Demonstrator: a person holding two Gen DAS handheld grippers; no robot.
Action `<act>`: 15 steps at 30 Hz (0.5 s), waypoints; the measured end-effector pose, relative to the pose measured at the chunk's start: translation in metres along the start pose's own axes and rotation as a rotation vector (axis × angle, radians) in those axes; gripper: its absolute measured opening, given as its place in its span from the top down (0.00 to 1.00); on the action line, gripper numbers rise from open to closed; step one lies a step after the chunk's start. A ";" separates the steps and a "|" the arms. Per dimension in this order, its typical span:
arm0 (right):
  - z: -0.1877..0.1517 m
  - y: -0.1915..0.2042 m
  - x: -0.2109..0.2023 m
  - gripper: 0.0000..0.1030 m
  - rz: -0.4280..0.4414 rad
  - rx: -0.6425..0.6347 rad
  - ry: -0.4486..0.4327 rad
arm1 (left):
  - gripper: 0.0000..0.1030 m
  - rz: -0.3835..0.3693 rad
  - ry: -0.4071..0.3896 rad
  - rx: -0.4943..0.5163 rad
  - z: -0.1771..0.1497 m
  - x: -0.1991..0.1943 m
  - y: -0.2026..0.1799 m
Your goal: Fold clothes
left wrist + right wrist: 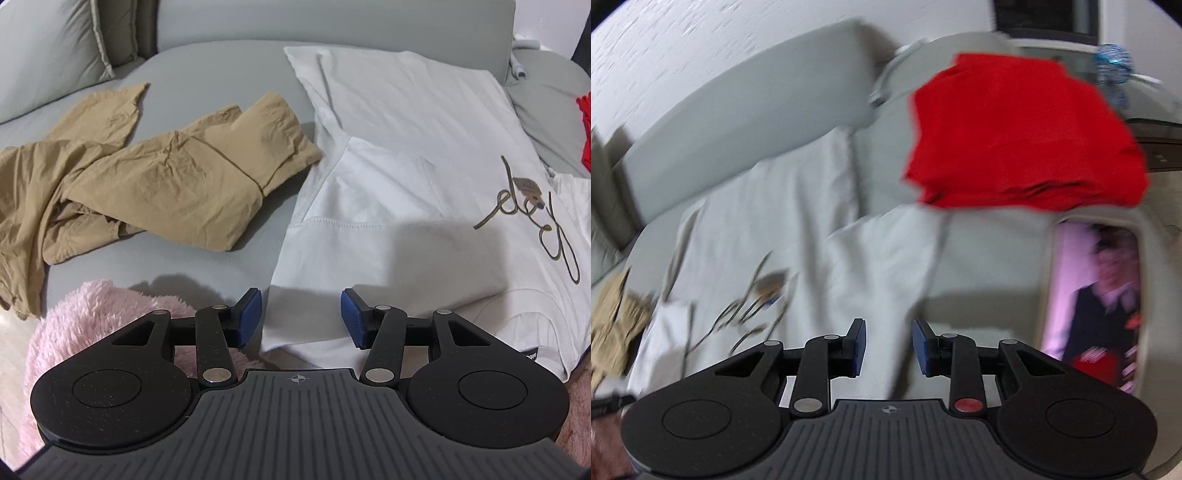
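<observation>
A white T-shirt (406, 147) with a looping brown script print lies spread on the grey sofa seat (221, 74), one sleeve folded in. My left gripper (301, 317) is open and empty, hovering just above the shirt's near left edge. In the blurred right wrist view the same white shirt (783, 236) lies left of centre. My right gripper (888, 345) is open and empty above the shirt's right edge.
Crumpled tan trousers (147, 177) lie left of the shirt. A pink fluffy blanket (99, 317) is at the near left. A folded red garment (1015, 136) sits on the seat at the right. A phone (1097, 306) with a lit screen lies at the right. A grey cushion (51, 48) leans at the back left.
</observation>
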State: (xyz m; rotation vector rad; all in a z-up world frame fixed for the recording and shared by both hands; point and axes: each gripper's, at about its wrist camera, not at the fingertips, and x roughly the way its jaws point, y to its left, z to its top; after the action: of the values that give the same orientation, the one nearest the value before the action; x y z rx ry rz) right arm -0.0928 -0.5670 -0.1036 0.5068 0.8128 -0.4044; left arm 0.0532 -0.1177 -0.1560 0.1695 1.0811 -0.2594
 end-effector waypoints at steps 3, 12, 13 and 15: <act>0.016 -0.021 0.005 0.71 0.011 0.058 -0.036 | 0.48 0.005 0.004 0.002 0.000 0.001 -0.001; 0.039 -0.033 0.047 0.67 0.030 0.068 -0.014 | 0.47 0.013 0.021 0.005 0.000 0.004 -0.001; 0.039 -0.032 0.052 0.67 0.019 0.056 0.001 | 0.47 0.014 0.022 0.004 0.000 0.004 0.000; 0.037 -0.031 0.062 0.67 0.000 0.029 0.025 | 0.47 0.015 0.026 0.002 0.000 0.005 0.000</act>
State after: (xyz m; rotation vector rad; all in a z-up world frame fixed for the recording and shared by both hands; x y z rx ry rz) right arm -0.0484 -0.6219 -0.1381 0.5392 0.8317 -0.4114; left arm 0.0558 -0.1186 -0.1602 0.1829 1.1046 -0.2454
